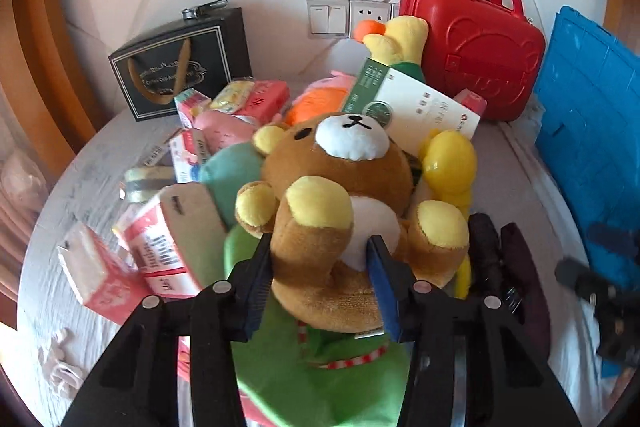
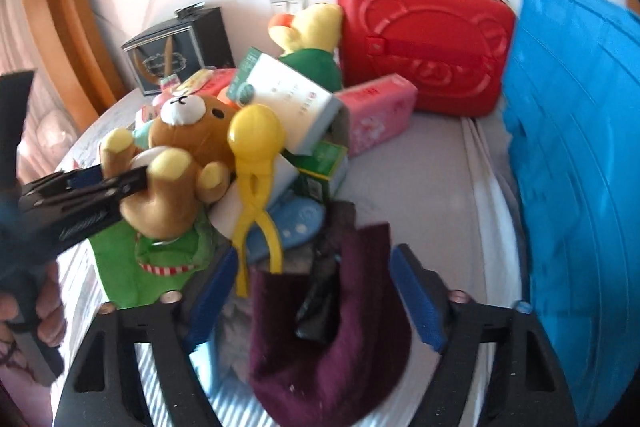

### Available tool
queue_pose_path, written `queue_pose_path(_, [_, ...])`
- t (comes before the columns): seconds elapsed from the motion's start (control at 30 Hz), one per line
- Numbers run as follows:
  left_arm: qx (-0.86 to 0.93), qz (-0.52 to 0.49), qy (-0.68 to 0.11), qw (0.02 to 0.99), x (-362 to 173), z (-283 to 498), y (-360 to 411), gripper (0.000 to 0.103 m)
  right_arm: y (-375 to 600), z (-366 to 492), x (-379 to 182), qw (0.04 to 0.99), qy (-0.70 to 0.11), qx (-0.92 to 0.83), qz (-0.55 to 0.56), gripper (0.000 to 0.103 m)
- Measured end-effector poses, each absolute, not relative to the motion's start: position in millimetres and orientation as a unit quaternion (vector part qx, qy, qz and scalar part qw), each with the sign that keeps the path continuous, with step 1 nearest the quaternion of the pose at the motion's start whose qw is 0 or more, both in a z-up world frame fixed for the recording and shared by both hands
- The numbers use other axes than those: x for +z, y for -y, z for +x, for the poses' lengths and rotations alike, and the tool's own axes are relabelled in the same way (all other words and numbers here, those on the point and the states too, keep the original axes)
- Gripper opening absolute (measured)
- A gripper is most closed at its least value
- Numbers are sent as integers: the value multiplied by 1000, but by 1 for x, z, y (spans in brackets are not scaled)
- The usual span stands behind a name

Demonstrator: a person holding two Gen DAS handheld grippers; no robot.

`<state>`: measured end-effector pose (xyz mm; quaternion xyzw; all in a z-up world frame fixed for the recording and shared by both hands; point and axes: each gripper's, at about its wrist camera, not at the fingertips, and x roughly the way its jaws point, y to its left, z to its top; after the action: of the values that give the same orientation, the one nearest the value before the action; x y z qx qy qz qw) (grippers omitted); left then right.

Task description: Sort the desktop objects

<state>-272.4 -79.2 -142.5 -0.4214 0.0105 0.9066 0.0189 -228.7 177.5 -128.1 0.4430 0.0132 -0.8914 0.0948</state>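
Note:
My left gripper (image 1: 320, 263) is shut on a brown plush bear (image 1: 340, 183), its blue pads pressing the bear's lower body above a green plush item (image 1: 320, 371). The right wrist view shows the same bear (image 2: 176, 163) held by the left gripper (image 2: 120, 179) at the left. My right gripper (image 2: 312, 291) is open, its blue pads either side of a dark maroon cloth (image 2: 332, 339) with a black object lying on it. A yellow plastic clamp toy (image 2: 256, 163) lies just ahead.
A pile of boxes, pink tissue packs (image 1: 100, 275) and plush toys covers the white bed surface (image 2: 432, 211). A red bear case (image 2: 424, 43) and black gift bag (image 1: 180, 67) stand at the back. A blue crate (image 2: 576, 163) stands at the right.

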Motion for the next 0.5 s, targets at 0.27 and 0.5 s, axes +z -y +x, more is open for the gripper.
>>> queue_pose_path(0.27, [902,-432,2,8,-139,-283,79,57,-161,-244,-141,114,0,-882,456,74])
queue_pose_path(0.5, [888,-458,30,12,-137,-294,80,30,-168,-251,-136,105,5,-887,451,74])
